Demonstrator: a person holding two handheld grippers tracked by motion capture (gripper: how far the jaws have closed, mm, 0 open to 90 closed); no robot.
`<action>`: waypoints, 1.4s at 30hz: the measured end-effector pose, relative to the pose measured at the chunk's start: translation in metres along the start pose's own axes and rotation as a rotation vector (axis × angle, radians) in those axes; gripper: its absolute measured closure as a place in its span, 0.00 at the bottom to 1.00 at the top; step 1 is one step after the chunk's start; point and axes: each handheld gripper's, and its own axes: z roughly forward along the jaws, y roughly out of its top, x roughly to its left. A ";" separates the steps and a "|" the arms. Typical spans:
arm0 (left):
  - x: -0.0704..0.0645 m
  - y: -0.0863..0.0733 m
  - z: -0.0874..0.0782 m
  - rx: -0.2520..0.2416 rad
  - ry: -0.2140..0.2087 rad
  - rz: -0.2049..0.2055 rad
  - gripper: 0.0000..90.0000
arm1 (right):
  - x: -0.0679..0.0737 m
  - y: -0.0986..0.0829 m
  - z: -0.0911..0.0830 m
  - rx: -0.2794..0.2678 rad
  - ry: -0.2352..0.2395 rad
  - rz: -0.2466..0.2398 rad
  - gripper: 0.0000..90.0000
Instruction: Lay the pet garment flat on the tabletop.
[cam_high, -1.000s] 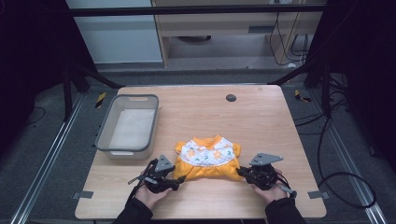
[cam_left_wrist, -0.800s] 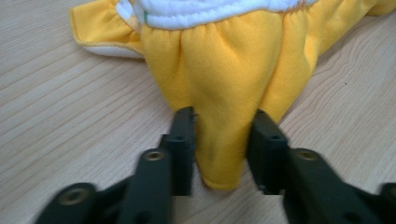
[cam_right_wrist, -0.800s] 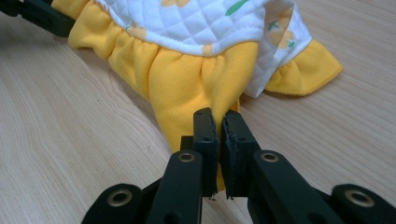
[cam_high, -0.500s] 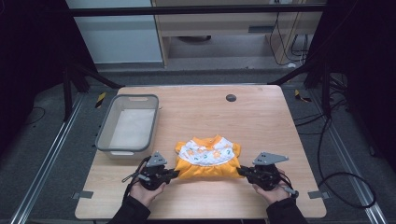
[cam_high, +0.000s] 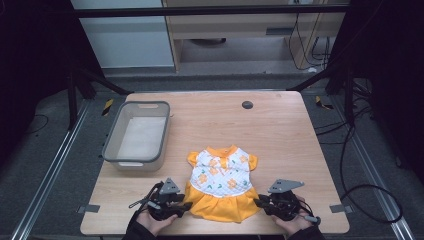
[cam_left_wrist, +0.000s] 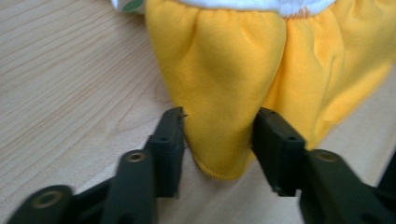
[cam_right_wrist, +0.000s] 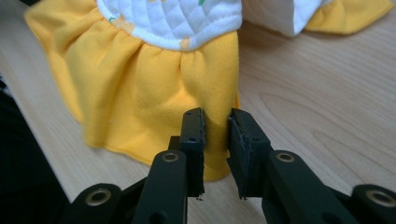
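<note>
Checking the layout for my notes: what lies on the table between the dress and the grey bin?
Nothing: in the high view, bare wood separates the dress from the grey bin to its left; the two do not touch.

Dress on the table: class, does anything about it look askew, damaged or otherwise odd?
Nothing stands out. The dress lies flat and front up on the table, collar away from the person, with no tear or stain showing. The left gripper and right gripper sit at its two hem corners, beside the empty bin.

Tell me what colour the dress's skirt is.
Yellow-orange; the skirt shows best in the left gripper view.
</note>
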 end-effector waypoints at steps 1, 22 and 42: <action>0.001 0.000 -0.002 -0.020 0.004 0.003 0.49 | -0.001 0.000 0.001 -0.006 -0.004 -0.009 0.78; 0.044 0.082 -0.012 -0.287 0.150 0.020 0.33 | -0.053 0.047 -0.003 -0.303 -0.195 0.069 0.41; 0.082 0.090 0.072 -0.086 0.175 -0.071 0.41 | -0.081 0.072 0.073 -0.110 -0.182 0.074 0.51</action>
